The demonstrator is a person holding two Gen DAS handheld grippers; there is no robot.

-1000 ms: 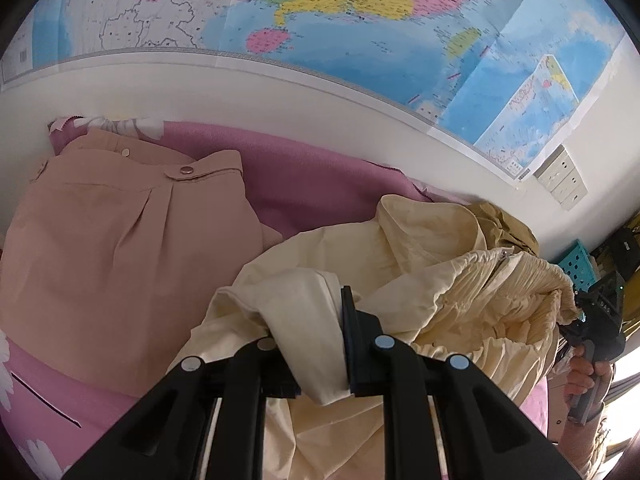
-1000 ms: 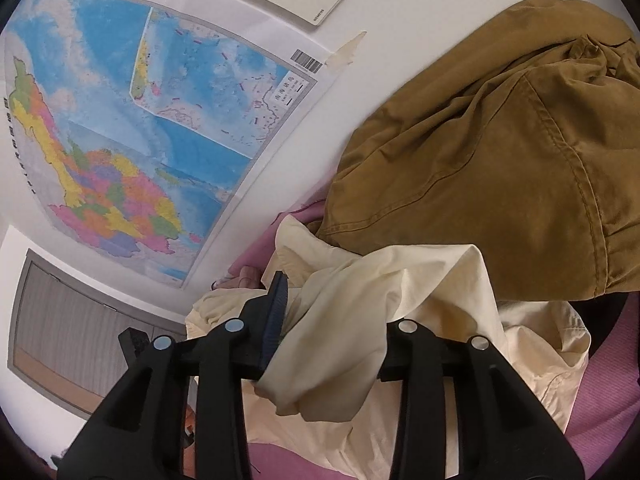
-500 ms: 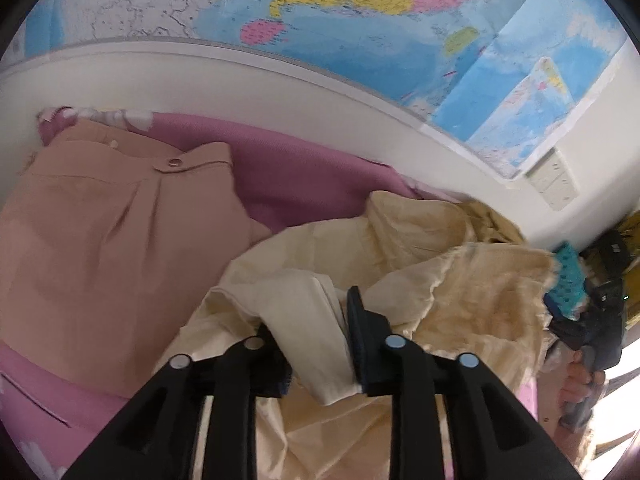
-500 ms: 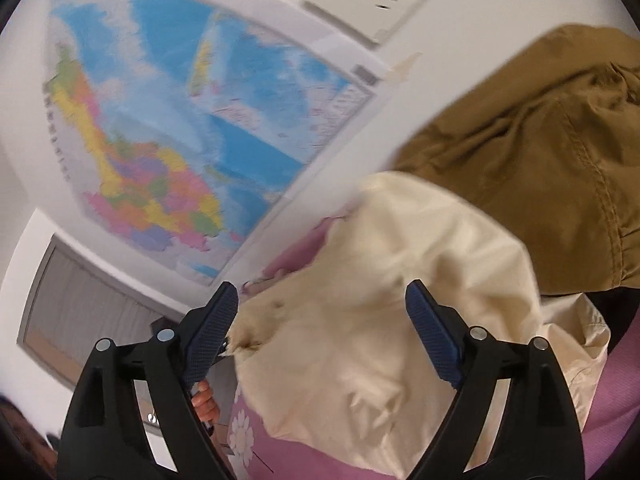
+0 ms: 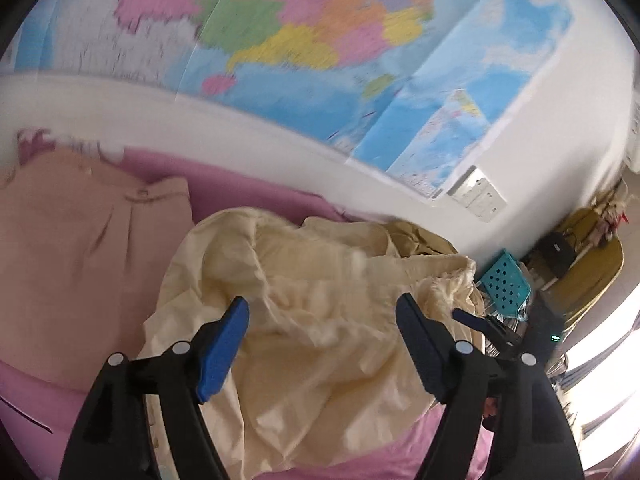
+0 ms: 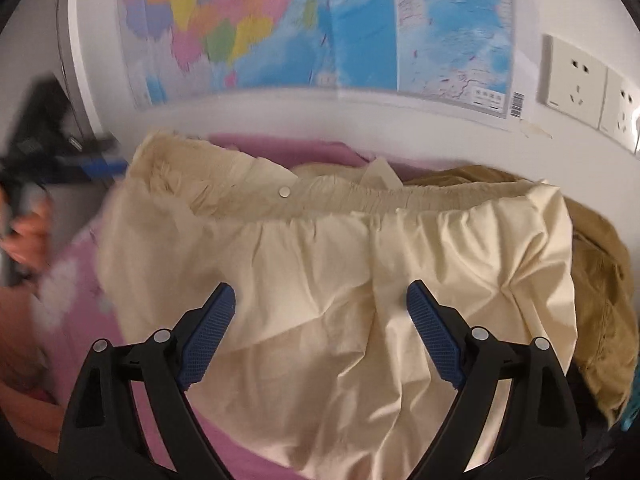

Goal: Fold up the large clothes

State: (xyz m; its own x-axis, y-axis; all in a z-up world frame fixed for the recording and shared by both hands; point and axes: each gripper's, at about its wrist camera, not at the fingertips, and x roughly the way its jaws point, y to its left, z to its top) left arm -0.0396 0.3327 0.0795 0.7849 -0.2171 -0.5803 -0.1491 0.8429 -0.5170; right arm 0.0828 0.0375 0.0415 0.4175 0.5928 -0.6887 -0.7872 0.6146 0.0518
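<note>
A cream-yellow garment with an elastic waistband and a snap button [image 6: 340, 264] lies crumpled on the pink bed sheet [image 6: 280, 148]. It also shows in the left wrist view [image 5: 320, 312]. My left gripper [image 5: 322, 312] hangs open just above it, holding nothing. My right gripper [image 6: 320, 300] is open over the garment, below its waistband, and holds nothing. In the right wrist view the left gripper [image 6: 80, 164] appears blurred at the far left in a hand.
A folded peach garment [image 5: 80, 264] lies at the left on the sheet. A brown garment [image 6: 596, 280] lies bunched at the right, partly under the cream one. A wall with a map [image 5: 320, 40] and sockets [image 6: 576, 84] is behind. A teal basket [image 5: 504, 284] stands at the right.
Both grippers have let go of the cream garment and opened, the right one first. The garment has dropped onto the bed and both views have swung.
</note>
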